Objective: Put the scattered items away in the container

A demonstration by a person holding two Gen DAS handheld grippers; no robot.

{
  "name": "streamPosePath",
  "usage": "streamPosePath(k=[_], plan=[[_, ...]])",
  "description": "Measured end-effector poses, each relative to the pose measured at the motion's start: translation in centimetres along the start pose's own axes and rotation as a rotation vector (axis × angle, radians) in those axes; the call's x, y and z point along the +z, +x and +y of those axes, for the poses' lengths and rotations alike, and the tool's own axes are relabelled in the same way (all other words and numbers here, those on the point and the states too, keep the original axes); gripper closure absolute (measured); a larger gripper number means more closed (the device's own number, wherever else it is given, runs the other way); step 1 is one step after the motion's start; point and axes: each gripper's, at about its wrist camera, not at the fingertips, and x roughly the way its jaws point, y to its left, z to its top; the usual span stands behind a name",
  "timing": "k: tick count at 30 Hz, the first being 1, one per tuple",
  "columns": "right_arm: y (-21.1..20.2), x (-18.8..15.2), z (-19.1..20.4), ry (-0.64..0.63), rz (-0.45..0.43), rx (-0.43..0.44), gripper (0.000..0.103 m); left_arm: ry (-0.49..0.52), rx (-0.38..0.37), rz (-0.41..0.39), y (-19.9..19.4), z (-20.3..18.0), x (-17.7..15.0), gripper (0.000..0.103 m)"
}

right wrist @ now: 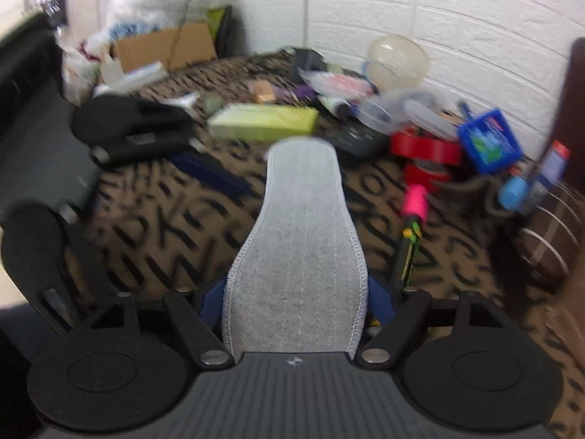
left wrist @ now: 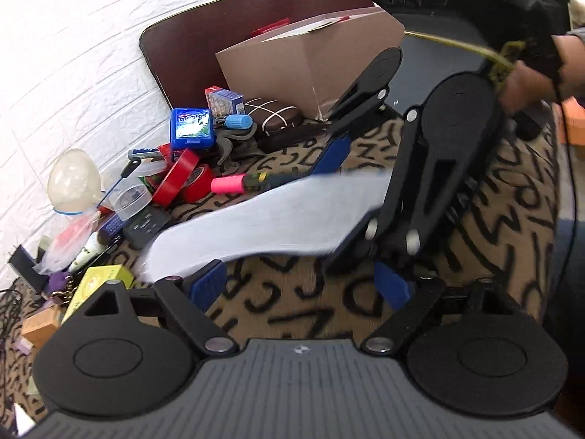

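Note:
My right gripper (right wrist: 296, 292) is shut on a grey shoe insole (right wrist: 298, 241), which sticks forward over the patterned cloth. In the left wrist view the same insole (left wrist: 263, 219) hangs across the middle, held by the right gripper (left wrist: 362, 241). My left gripper (left wrist: 299, 289) is open and empty just below the insole. A cardboard box (left wrist: 307, 62) stands at the back. Scattered items lie to the left: a pink-capped marker (left wrist: 234, 184), red tape rolls (left wrist: 186, 179), a blue Mentos box (left wrist: 192, 128) and a yellow-green box (left wrist: 98, 285).
A white brick-pattern wall (left wrist: 73, 55) runs behind the pile. A clear plastic cup (left wrist: 129, 201), a black remote (left wrist: 146, 225) and a brown striped case (left wrist: 274, 115) lie in the clutter. A second cardboard box (right wrist: 161, 47) stands far left in the right wrist view.

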Motion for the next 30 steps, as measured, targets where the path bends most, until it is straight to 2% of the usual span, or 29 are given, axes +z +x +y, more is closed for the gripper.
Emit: streamPosePath(k=[2, 5, 8, 10, 12, 14, 17, 19, 20, 24, 30], plan=[[-0.6, -0.8, -0.8, 0.041, -0.024, -0.034, 0.026, 0.017, 0.017, 0.014, -0.6, 0.3, -0.6, 0.009], [-1.2, -1.7, -1.6, 0.097, -0.048, -0.053, 0.006, -0.004, 0.056, 0.026, -0.6, 1.6, -1.0, 0.009], [-1.7, -2.7, -1.8, 0.178, -0.070, -0.033, 0.005, -0.061, 0.150, 0.006, 0.2, 2.9, -0.7, 0.004], [-2.0, -3.2, -1.3, 0.198, -0.081, -0.036, 0.002, -0.094, 0.175, -0.001, 1.5, 3.9, 0.0, 0.003], [-2.0, -3.6, -0.7, 0.178, -0.074, -0.065, 0.000, -0.116, 0.146, 0.002, 2.7, 4.6, 0.7, 0.003], [-2.2, -4.0, -0.3, 0.160, -0.072, -0.079, 0.000, -0.081, 0.110, 0.009, 4.1, 4.7, 1.5, 0.005], [-2.4, -4.2, -0.6, 0.163, -0.072, -0.069, 0.000, 0.071, 0.023, 0.014, 5.4, 3.7, 2.3, 0.008], [-2.4, -4.2, -0.7, 0.160, -0.066, -0.062, 0.000, 0.174, -0.006, 0.015, 6.0, 3.5, 2.5, 0.003], [-2.4, -4.2, -0.7, 0.157, -0.063, -0.062, 0.000, 0.186, -0.011, 0.019, 6.4, 3.8, 2.8, 0.001], [-2.3, -4.2, -0.6, 0.163, -0.072, -0.083, 0.000, 0.159, -0.039, 0.041, 7.9, 5.0, 3.1, 0.000], [-1.8, -4.2, -2.9, 0.233, -0.084, -0.178, 0.000, -0.138, -0.105, 0.070, 8.4, 6.3, 1.3, 0.000]])
